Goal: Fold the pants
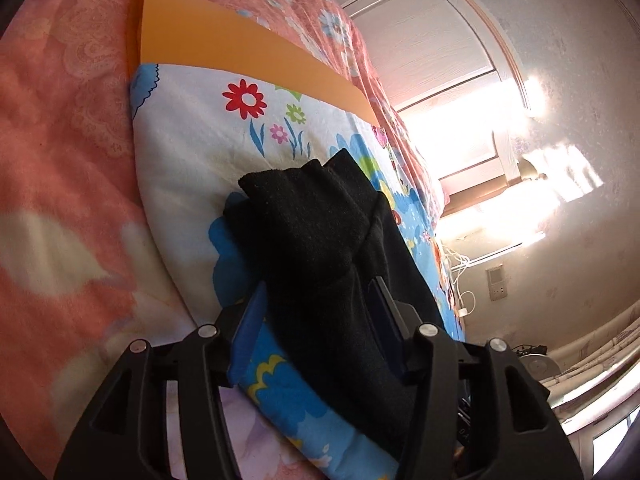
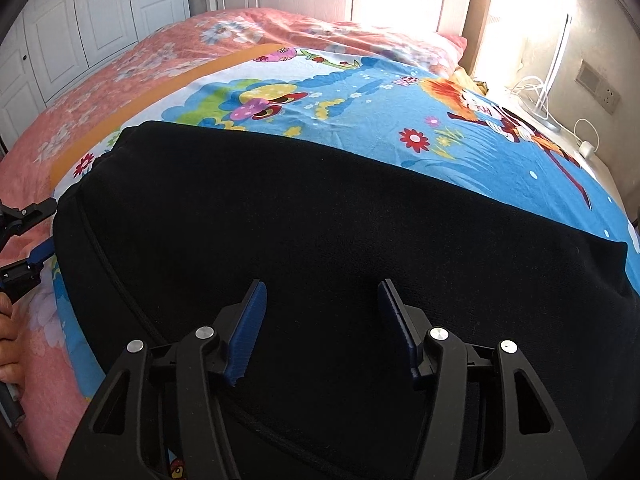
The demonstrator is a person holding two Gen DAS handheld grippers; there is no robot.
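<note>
Room: a bedroom, white wardrobe doors (image 2: 60, 36) at the far left, strong glare from the far wall, a wall socket (image 2: 598, 88) and white cables (image 2: 536, 92) at the right
Surface: a bed under a pink floral cover (image 2: 132, 64); on it an orange sheet (image 2: 120, 112) and over that a bright cartoon-print cloth (image 2: 360, 92) in blue and white
Edges: the cloth's left edge lies just inside the orange strip, and pink cover stretches well beyond it to the left; to the right the cloth runs to the bed's side, near the cables
Pants: black pants (image 2: 320, 220) lie spread across the near half of the cloth, their far edge crossing it from left to right, with printed cloth open beyond
Left gripper: the left gripper (image 1: 318, 300) sits at the pants' left end, its blue fingers (image 1: 250, 320) parted with a bunched fold of the black fabric between them; whether the pads press on it cannot be told
Right gripper: the right gripper (image 2: 322, 312) is low over the middle of the pants, jaws wide apart, holding nothing, black fabric beneath and between the fingers
</note>
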